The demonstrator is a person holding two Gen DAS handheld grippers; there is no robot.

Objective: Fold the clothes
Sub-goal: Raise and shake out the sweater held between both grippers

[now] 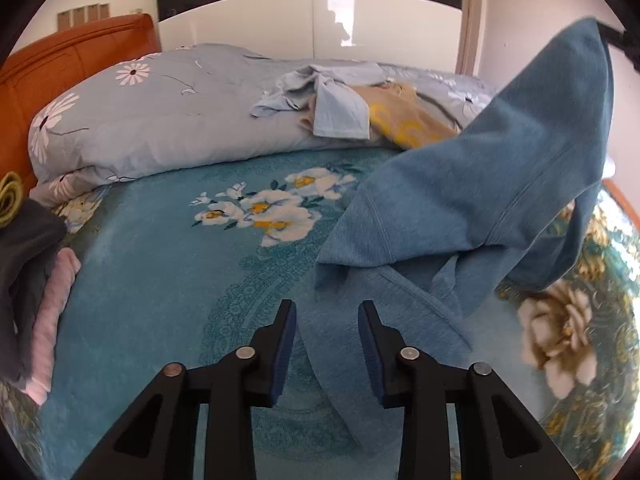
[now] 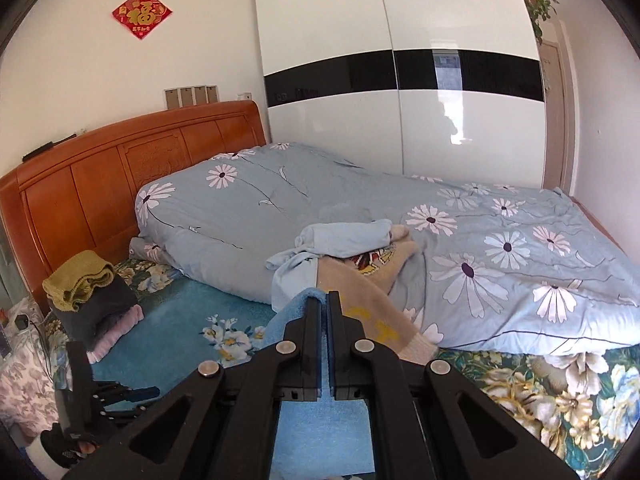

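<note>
right gripper [image 2: 324, 300] clamped on shirt [image 1: 500, 184], lifted to drape it; left gripper [image 1: 327, 320] fingers apart over hem, likely to grab.

Your left gripper [image 1: 327, 322]: matte black linkage arms with triangular cut-outs, four round silver pivot screws set behind the fingers, dark blue ribbed pads [image 1: 285, 354] on the inner faces. Your right gripper [image 2: 324, 312]: same black frame, four silver screws, blue pads. Your left hand [image 2: 64, 446]: black glove, white cuff at the wrist, skin at one fingertip.
</note>
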